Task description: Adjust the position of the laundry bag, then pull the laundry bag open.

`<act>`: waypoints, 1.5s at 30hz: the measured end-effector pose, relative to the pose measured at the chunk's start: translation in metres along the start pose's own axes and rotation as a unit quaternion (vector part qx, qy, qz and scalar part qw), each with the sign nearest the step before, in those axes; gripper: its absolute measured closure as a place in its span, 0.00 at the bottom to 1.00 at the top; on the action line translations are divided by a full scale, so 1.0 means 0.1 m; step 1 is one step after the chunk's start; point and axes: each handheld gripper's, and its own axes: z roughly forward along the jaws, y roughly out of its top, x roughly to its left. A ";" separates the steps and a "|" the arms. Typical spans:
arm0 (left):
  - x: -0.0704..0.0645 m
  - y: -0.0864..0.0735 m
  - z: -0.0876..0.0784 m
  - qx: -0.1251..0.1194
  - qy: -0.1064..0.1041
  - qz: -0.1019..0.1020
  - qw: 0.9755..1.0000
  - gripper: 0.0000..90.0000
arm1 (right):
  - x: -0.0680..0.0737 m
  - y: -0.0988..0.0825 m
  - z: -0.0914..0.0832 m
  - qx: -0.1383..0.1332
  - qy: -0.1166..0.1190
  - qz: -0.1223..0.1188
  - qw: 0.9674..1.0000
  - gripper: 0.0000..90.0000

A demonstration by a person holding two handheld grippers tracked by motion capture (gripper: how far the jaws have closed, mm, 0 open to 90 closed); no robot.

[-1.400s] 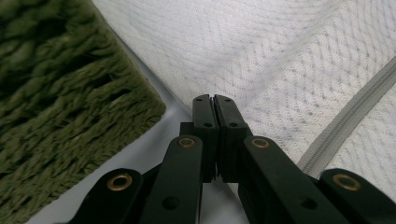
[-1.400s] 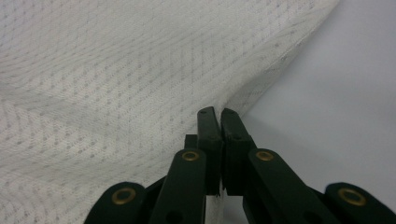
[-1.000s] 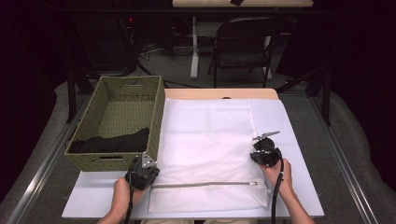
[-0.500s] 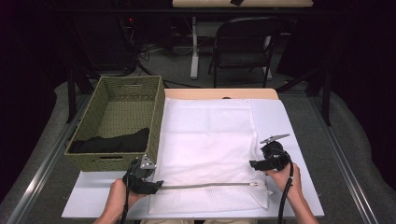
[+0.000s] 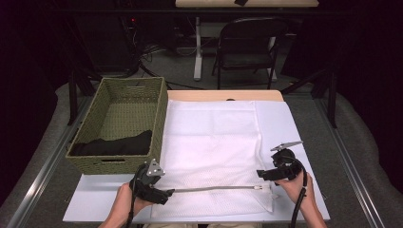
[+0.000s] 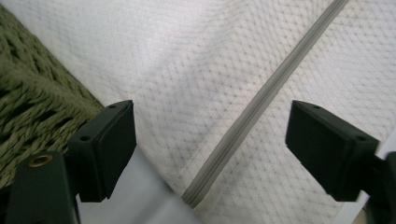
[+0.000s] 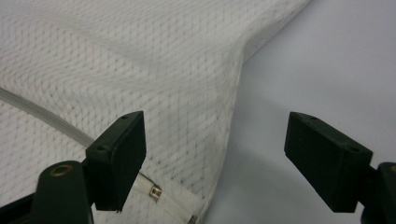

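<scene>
Both claws have just been opening and have lifted off the white mesh bag (image 5: 214,152), which they pinched a second ago at the two ends of its grey zipper (image 5: 214,189). The left claw (image 5: 164,194) and right claw (image 5: 260,174) now gape wide, holding nothing. The bag lies flat on the white sheet (image 5: 290,123) covering the bench, zipper along its near edge. No writing is legible. A woven basket (image 5: 159,111) holding dark cloth (image 5: 114,145) stands just left.
</scene>
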 end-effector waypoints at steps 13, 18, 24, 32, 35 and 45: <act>-0.07 0.08 0.08 -0.014 -0.019 0.029 0.999 0.16 | 0.01 -0.23 -0.11 0.009 0.019 0.015 1.000 0.30; -0.10 0.09 0.10 -0.011 -0.018 0.040 0.999 0.17 | 0.05 -0.33 -0.12 0.017 0.023 0.021 0.999 0.44; -0.12 0.12 0.14 -0.010 -0.018 0.048 0.999 0.17 | 0.00 -0.40 -0.08 0.023 0.038 0.039 0.998 0.59; -0.15 0.13 0.17 -0.006 -0.025 0.057 0.998 0.17 | 0.05 -0.40 -0.02 0.037 0.045 0.035 0.998 0.62; -0.15 0.14 0.17 -0.007 -0.025 0.055 0.998 0.17 | 0.09 -0.39 0.01 0.040 0.035 0.035 0.998 0.64; -0.16 0.14 0.20 -0.006 -0.024 0.056 0.998 0.17 | 0.22 -0.39 0.05 0.047 -0.012 0.002 0.999 0.73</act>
